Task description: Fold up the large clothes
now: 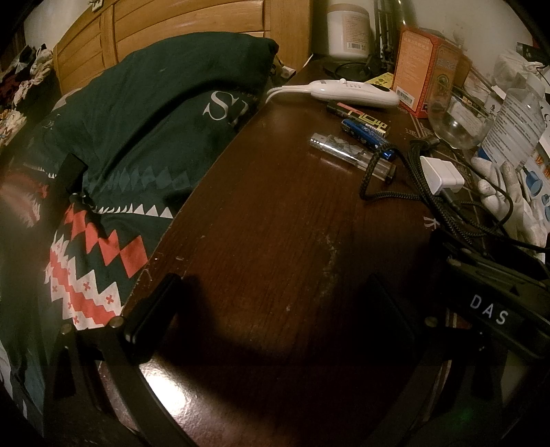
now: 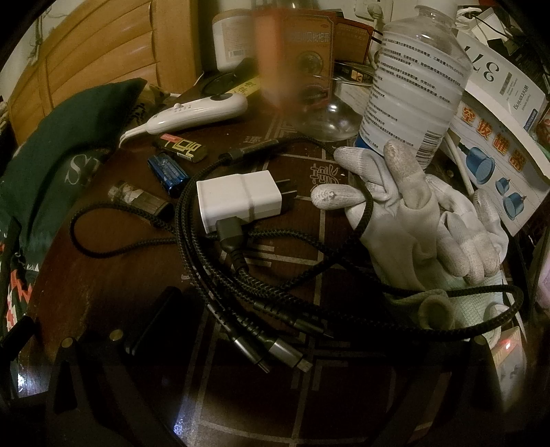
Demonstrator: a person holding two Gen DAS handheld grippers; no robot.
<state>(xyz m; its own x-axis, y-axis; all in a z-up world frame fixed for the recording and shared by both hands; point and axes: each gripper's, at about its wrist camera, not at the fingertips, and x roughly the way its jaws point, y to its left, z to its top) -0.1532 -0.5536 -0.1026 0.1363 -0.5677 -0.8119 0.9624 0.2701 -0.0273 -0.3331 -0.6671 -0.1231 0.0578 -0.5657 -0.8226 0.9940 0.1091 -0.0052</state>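
Note:
A dark green cloth (image 1: 144, 113) with pale lettering and a red and white zigzag pattern lies heaped on the bed, left of a dark wooden table (image 1: 275, 223). The right wrist view shows it only at the left edge (image 2: 51, 154). My left gripper (image 1: 271, 285) hovers open over bare table top, its left finger (image 1: 151, 319) near the table's edge beside the cloth. My right gripper (image 2: 275, 292) stands open above a tangle of braided cables (image 2: 213, 275); its right finger is lost in shadow. Neither holds anything. The right gripper's body (image 1: 488, 309) shows at the lower right of the left wrist view.
The table holds a white charger (image 2: 240, 199), a white remote (image 2: 196, 110), batteries (image 2: 168, 172), a lighter (image 2: 141, 199), white gloves (image 2: 412, 220), a plastic bottle (image 2: 416, 79), a glass bowl (image 1: 457, 127) and boxes (image 1: 419, 65). A wooden headboard (image 1: 172, 31) stands behind the cloth.

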